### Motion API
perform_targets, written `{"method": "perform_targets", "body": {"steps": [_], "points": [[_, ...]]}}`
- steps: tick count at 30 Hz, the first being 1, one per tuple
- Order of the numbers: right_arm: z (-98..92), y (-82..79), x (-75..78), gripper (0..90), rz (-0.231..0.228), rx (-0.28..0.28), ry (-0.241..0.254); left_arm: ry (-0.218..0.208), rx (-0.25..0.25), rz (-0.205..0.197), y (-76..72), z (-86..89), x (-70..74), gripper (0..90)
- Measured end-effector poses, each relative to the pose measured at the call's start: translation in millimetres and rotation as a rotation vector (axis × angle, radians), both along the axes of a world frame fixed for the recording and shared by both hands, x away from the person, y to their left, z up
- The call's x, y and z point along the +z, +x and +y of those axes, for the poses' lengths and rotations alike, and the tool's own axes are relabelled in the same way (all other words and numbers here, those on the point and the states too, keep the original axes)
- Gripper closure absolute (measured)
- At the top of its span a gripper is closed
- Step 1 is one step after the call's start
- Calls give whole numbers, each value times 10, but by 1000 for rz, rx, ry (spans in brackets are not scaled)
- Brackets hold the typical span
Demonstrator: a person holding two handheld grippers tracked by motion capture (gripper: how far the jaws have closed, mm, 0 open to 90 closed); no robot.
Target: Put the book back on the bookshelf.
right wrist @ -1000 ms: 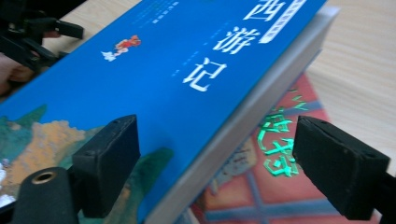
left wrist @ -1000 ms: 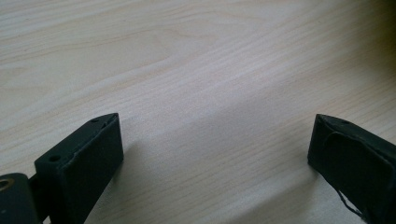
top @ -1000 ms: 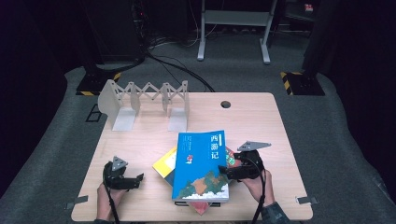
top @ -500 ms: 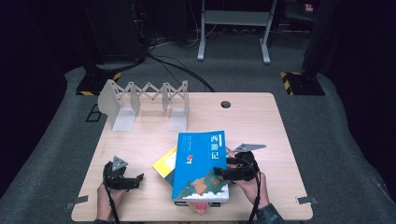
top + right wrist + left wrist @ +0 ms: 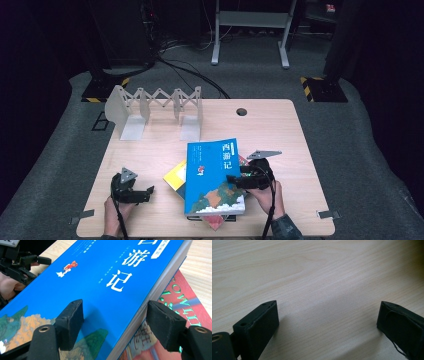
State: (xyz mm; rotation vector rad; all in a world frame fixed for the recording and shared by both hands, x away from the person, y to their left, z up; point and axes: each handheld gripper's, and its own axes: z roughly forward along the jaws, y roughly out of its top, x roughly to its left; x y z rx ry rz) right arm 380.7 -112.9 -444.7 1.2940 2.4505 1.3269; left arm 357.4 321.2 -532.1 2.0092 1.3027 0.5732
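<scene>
Right gripper point(image 5: 112, 322), fingers half-open and just now closing, straddles the right edge of the blue book point(image 5: 215, 175) topping a stack near the tabletop's point(image 5: 280, 130) front edge, ready to lift; left gripper point(image 5: 327, 322) rests wide open, empty.

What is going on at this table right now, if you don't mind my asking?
A person is working with a gripper in each hand. The right gripper has its fingers on either side of the edge of the blue book, one over the cover and one beside the page edge; they have just been closing on it. That book tops a small pile with a red book and a yellow book. The left gripper rests open on the wooden table. A white folding bookstand stands at the back.
</scene>
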Motion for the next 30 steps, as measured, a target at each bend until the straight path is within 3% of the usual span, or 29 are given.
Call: {"method": "perform_targets", "body": {"steps": [6, 16, 20, 21, 22, 23, 27, 28, 29, 30], "points": [[76, 34, -9, 299, -23, -13, -1, 0, -5, 4, 2, 3, 4, 36], [141, 194, -17, 297, -11, 5, 7, 1, -2, 6, 10, -5, 6, 36], [139, 155, -21, 293, -33, -1, 6, 2, -3, 9, 11, -4, 9, 36], [149, 135, -14, 219, -46, 15, -14, 3, -4, 10, 12, -4, 10, 36], [149, 135, -14, 219, -46, 15, -14, 3, -4, 10, 12, -4, 10, 36], [160, 96, -11, 155, -38, 33, -40, 4, -4, 9, 12, -3, 10, 35], [146, 0, -2, 131, -53, 49, -63, 5, 8, 2, 37, -11, 4, 30], [146, 0, -2, 131, -53, 49, -63, 5, 13, 7, 49, -15, 7, 30], [137, -51, -6, 129, -75, 51, -62, 7, 15, 40, 73, -22, 36, 35], [137, -51, -6, 129, -75, 51, -62, 7, 15, 40, 73, -22, 36, 40]]}}
